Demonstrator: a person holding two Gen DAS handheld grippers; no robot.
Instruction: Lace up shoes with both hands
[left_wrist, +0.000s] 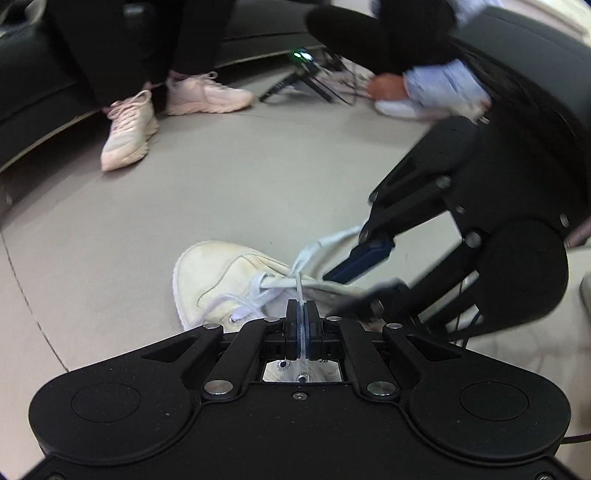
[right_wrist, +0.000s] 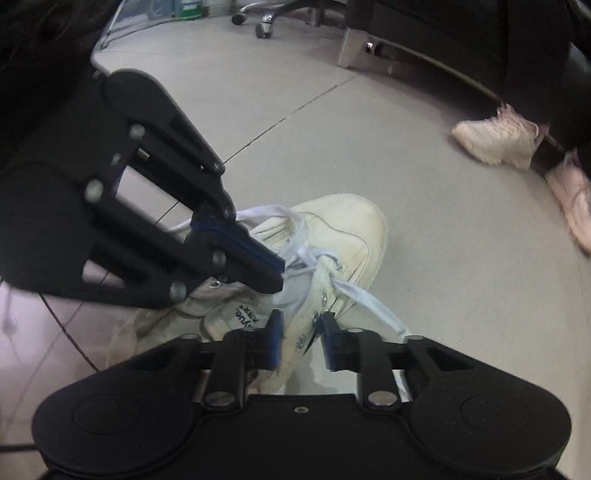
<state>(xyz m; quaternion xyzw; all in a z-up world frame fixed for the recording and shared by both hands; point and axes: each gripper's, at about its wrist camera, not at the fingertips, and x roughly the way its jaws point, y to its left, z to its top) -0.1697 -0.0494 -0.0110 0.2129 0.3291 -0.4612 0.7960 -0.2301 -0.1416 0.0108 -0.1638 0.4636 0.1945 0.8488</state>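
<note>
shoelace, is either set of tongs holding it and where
Left tongs pinch the white shoelace on a strand just above the shoe. Right tongs are open, holding nothing.

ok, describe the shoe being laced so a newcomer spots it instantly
Start at the grey floor; two pale pink sneakers stand by a dark bench on a person's feet. The cream canvas shoe lies apart, alone in the middle, nobody wearing it. Only it has a white lace pinched in the left gripper.
</note>
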